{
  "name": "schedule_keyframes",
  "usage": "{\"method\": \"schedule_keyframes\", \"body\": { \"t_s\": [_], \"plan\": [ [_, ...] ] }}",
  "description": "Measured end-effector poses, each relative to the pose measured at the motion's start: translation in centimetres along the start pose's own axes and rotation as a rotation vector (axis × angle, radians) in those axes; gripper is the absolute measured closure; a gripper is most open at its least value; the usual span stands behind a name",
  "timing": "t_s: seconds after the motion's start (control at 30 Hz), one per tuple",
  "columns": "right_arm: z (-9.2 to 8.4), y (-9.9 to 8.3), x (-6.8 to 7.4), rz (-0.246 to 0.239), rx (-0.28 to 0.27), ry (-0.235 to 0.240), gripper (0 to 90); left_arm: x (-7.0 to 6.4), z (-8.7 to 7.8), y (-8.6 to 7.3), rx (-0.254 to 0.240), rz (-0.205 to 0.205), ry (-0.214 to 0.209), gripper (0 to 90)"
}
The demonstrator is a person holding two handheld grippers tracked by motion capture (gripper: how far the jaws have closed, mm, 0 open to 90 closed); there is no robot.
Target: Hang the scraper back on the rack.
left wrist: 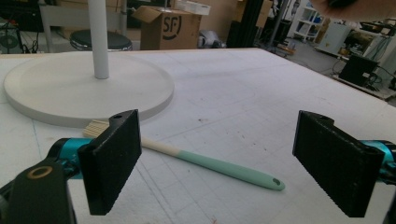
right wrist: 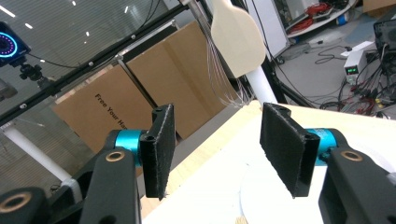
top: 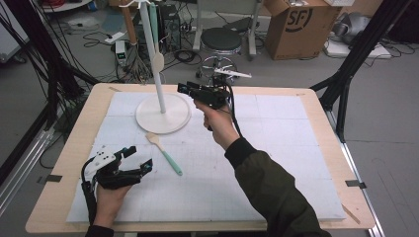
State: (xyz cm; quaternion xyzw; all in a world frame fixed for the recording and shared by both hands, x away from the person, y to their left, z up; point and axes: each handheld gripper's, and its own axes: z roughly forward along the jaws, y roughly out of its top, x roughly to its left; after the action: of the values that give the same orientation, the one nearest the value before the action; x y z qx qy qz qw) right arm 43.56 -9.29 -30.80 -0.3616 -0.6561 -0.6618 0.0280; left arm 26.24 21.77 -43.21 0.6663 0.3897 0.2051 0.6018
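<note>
Utensil stand (top: 163, 112), the white one with a round base and a tall pole, is on the far left part of the table (top: 316, 163), on the white mat (top: 276, 148). The work here seems to be hanging kitchen tools on this stand, or taking them off; which of the two I cannot tell from one moment.

One cream spatula (top: 158, 60) hangs high on the pole, and in the right gripper view its blade is above and beyond the jaws. I judge this tool is already in its place.

Second tool, the brush with the mint handle (top: 165, 154), lies flat on the mat, just near the base and not touching any gripper. This one looks to be the part left to do.

Right gripper (top: 184, 88) is raised in the air, to the right of the pole, pointing left to it. Its jaws stand moderately apart and nothing is between them.

Left gripper (top: 137, 159) rests low at the near left, jaws wide and empty, the brush lying beyond them to the far side.
</note>
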Motion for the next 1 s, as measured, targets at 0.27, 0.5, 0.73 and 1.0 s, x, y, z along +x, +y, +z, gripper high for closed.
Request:
{"method": "schedule_keyframes", "body": {
  "t_s": [0.27,0.5,0.73,1.0],
  "plan": [
    [0.3,-1.3,-0.4,0.013,0.033,0.000,45.3,0.0,0.0,0.0,-0.003,-0.001,0.001,16.2],
    [0.3,-1.0,-0.4,0.002,0.011,0.017,48.6,0.1,0.0,-0.1,0.001,-0.004,0.000,16.1],
    [0.2,0.0,-0.2,-0.002,-0.030,0.029,49.9,0.0,0.1,0.0,0.002,-0.001,-0.003,16.2],
    [0.4,1.9,0.7,-0.024,-0.063,0.041,49.6,0.1,0.0,0.0,0.000,-0.001,-0.003,16.1]
  ]
}}
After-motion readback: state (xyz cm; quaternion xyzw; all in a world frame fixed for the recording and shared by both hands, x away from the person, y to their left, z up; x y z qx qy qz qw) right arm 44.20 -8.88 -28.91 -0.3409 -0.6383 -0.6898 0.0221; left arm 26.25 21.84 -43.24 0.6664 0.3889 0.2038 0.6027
